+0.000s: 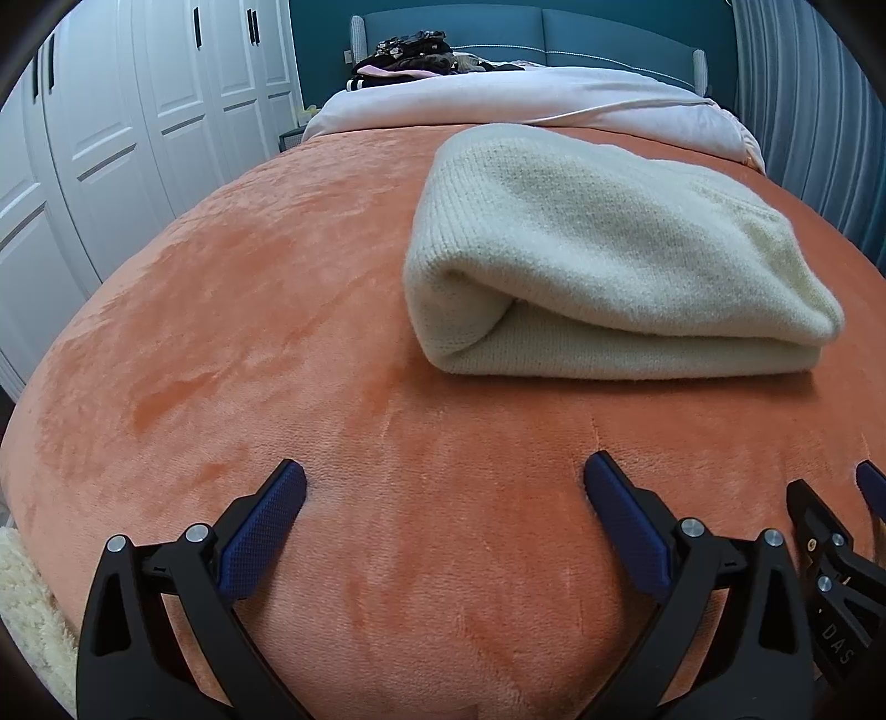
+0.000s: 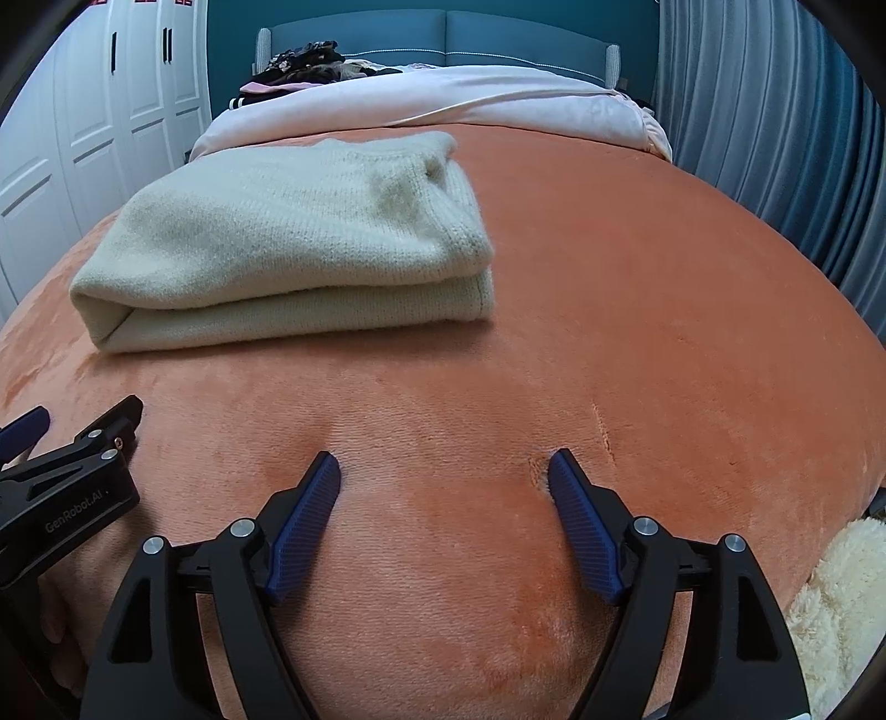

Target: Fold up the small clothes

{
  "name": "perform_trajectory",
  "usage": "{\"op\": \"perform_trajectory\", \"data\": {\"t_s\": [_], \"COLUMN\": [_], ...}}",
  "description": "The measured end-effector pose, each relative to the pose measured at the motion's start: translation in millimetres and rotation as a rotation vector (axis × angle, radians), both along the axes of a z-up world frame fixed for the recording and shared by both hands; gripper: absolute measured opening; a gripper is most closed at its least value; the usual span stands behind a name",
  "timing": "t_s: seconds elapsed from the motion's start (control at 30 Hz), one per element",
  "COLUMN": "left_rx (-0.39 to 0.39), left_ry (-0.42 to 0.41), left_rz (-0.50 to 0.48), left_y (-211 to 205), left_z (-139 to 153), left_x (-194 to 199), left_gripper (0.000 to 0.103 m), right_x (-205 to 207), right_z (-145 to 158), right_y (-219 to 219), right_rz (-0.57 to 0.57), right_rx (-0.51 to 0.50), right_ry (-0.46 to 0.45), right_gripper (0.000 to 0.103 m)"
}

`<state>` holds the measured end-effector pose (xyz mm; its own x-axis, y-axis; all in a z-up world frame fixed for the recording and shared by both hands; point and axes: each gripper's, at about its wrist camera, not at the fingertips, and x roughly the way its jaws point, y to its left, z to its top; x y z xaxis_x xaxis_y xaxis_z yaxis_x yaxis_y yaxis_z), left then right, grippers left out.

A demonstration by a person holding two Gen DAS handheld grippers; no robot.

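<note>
Seemingly the cream sweater (image 1: 609, 260) is lying already folded on the orange bedspread (image 1: 249, 332); the left hand-held gripper (image 1: 443, 487) and right hand-held gripper (image 2: 443, 471) are resting wide and empty just before the sweater, likely needing fresh clothing next.

A folded cream sweater (image 1: 603, 260) is seen lying on the orange blanket (image 1: 266, 343) of the bed, ahead and to the right of the left tool (image 1: 443, 482). The tool's blue fingers (image 1: 266, 531) are spread wide and pressed on the blanket, nothing held between them. The right tool (image 1: 830, 554) is glimpsed at the right edge. Dark clothes (image 1: 410, 55) are piled by the headboard (image 1: 554, 30).
</note>
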<state>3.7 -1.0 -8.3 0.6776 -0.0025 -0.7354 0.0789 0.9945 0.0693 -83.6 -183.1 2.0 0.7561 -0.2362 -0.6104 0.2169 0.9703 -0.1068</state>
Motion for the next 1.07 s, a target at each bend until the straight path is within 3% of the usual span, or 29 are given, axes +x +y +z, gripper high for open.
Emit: {"op": "perform_trajectory", "data": {"t_s": [0.23, 1.07], "left_rx": [0.013, -0.004], "left_ry": [-0.003, -0.002], "left_rz": [0.003, 0.005], "left_y": [-5, -2], "left_z": [0, -3], "left_x": [-2, -2], "left_gripper": [0.098, 0.098], "right_x": [6, 0], "right_z": [0, -3], "right_y": [1, 10], "right_rz": [-0.006, -0.002], "right_rx": [0.03, 0.029], "right_ry": [0.002, -0.006], "right_gripper": [0.082, 0.083]}}
